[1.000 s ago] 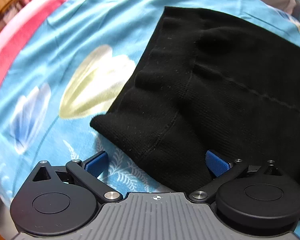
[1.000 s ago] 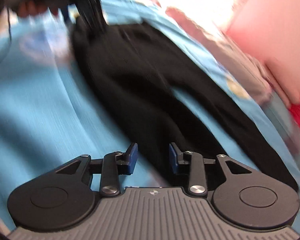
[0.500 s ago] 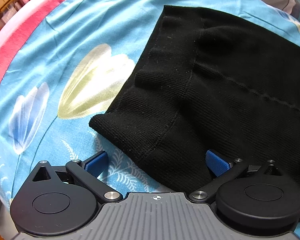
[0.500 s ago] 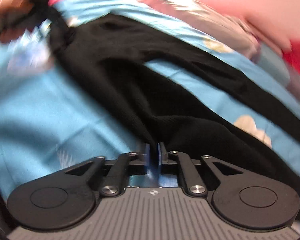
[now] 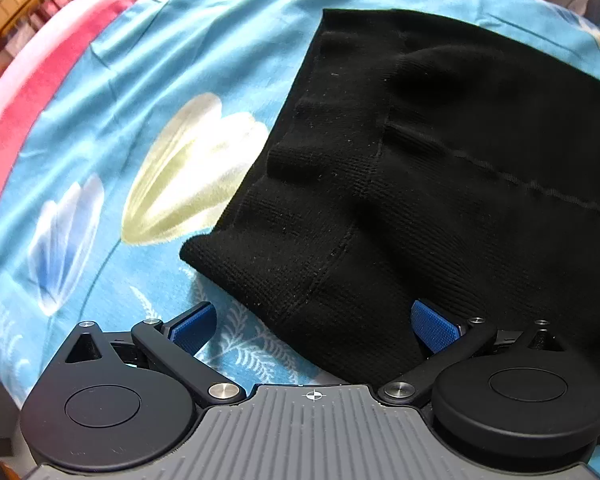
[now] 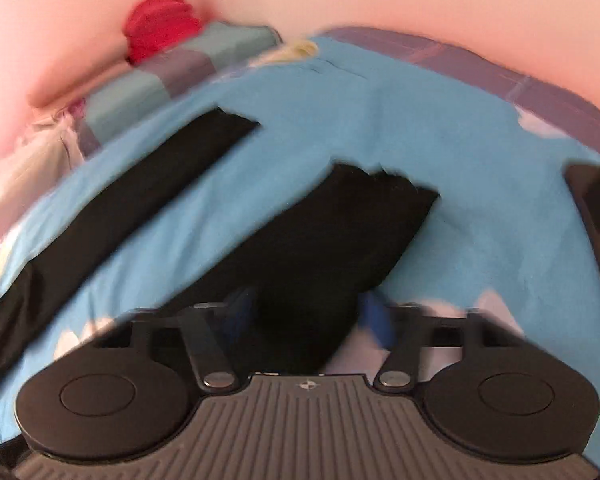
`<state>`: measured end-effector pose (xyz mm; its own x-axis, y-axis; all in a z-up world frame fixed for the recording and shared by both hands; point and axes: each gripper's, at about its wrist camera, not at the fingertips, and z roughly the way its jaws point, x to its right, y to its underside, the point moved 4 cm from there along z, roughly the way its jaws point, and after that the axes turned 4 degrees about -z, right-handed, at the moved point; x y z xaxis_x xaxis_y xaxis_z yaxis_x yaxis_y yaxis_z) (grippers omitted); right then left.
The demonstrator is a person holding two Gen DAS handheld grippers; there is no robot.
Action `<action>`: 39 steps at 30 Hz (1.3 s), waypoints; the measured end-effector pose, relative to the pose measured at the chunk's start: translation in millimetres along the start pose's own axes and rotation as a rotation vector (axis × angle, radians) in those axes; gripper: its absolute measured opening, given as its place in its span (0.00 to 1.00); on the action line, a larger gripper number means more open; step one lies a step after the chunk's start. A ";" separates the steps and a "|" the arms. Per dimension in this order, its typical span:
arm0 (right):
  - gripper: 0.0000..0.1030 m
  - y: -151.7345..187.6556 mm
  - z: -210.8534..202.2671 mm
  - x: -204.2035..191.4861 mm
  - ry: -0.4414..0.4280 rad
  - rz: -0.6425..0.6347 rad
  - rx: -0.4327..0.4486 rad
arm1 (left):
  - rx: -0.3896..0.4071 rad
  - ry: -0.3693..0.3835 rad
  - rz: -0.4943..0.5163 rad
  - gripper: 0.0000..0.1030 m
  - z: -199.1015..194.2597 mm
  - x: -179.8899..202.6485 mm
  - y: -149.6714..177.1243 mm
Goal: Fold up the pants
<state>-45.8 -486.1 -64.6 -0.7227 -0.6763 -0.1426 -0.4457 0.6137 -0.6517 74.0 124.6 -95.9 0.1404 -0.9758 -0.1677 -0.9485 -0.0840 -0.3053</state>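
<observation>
- Black pants lie flat on the blue floral bedsheet. In my left wrist view the waistband end sits nearest my left gripper, and the body runs away from it toward the far right.
- In my right wrist view, the pants show both legs splayed in a V on the sheet. The long axes run diagonally from near-left to far-right, with the cuffs pointing away from the gripper. The frame is motion-blurred.
- My left gripper has its jaws spread wide. The waistband corner lies between the blue pads; the right-hand pad is on or just over the fabric, and the other pad is over bare sheet beside the pants' edge. It clamps nothing.
- My right gripper has its jaws apart, straddling the nearer leg just behind its cuff, with fabric between the pads. I cannot tell through the blur whether they touch it.
- A dark flat object sits on the sheet, well apart from the pants, on the side away from the other leg.
</observation>
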 end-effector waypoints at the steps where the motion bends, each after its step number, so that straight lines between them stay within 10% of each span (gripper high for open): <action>1: 0.08 -1.0 0.3 1.6 0.021 -0.045 -0.005 | -0.001 -0.006 0.008 1.00 -0.5 1.1 -0.8; 7: 0.25 -11.9 -25.8 42.5 0.070 0.060 0.023 | 0.018 -0.005 -0.014 1.00 -11.3 0.2 -9.6; 11: 0.67 -53.4 -37.1 17.4 0.062 0.027 0.187 | 0.105 0.022 -0.054 1.00 -32.4 3.5 -33.3; 16: 0.63 -95.3 36.6 -38.1 -0.223 0.040 0.043 | 0.169 0.056 -0.051 1.00 -33.1 40.4 -72.8; 22: 0.65 -124.3 118.8 -56.9 -0.190 0.153 -0.011 | 0.132 0.068 -0.055 1.00 7.3 85.8 -100.6; 26: 0.10 -122.6 133.2 -86.8 -0.247 0.016 -0.051 | 0.081 0.042 -0.066 1.00 33.3 92.5 -96.6; 33: 0.15 -139.3 138.9 -48.7 -0.158 0.030 -0.010 | 0.093 0.044 -0.057 1.00 36.0 90.6 -91.3; 37: 0.57 -135.4 102.8 -68.5 0.069 -0.035 0.134 | 0.095 0.038 -0.049 1.00 32.5 89.6 -90.6; 39: 0.62 -122.8 86.3 -98.0 0.010 -0.137 0.178 | 0.092 0.033 -0.045 1.00 28.2 90.4 -92.1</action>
<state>125.4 -530.4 -34.9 -0.6671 -0.7440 -0.0369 -0.4408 0.4342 -0.7855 182.0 49.7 -109.3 0.1712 -0.9777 -0.1214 -0.9112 -0.1103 -0.3970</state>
